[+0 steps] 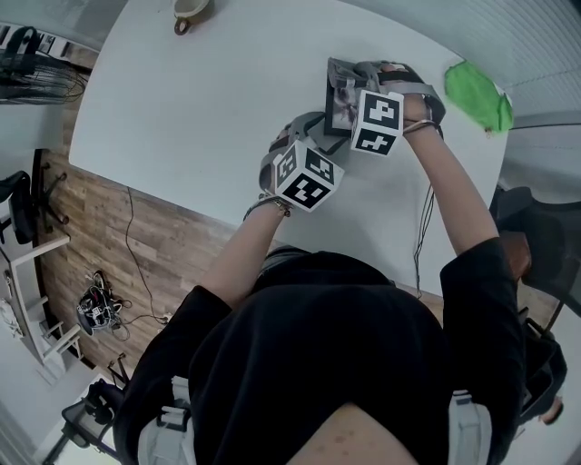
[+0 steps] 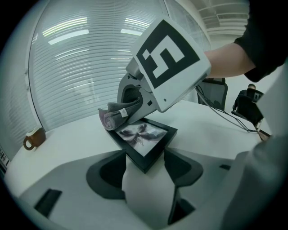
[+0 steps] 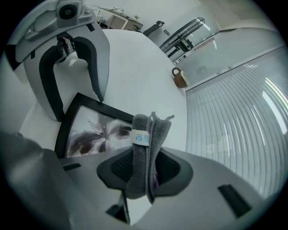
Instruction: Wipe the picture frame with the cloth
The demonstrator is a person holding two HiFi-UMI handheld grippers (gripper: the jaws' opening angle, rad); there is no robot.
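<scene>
Above the white table (image 1: 172, 109): both grippers meet near the far right part of the top, with the picture frame (image 2: 145, 136) between them.
Left gripper (image 2: 145, 158): its jaws are closed narrowly on one corner of the frame and carry it by that corner.
Picture frame: black border around a pale print with dark, wing-like shapes; the left gripper view shows it tilted, its far end higher than the gripped corner.
Right gripper (image 3: 146, 167): its jaws are clamped on the cloth (image 3: 145, 152), which stands up between the pads.
Cloth: grey and folded into a thick bundle, with a small white tag on the fold; its free end lies against the far edge of the frame, touching the border.
Brown mug (image 1: 191, 11): stands near the table's far edge, well apart from the grippers.
Green cloth-like thing (image 1: 477, 93): lies at the table's right edge, near the right gripper; what it is cannot be told.
</scene>
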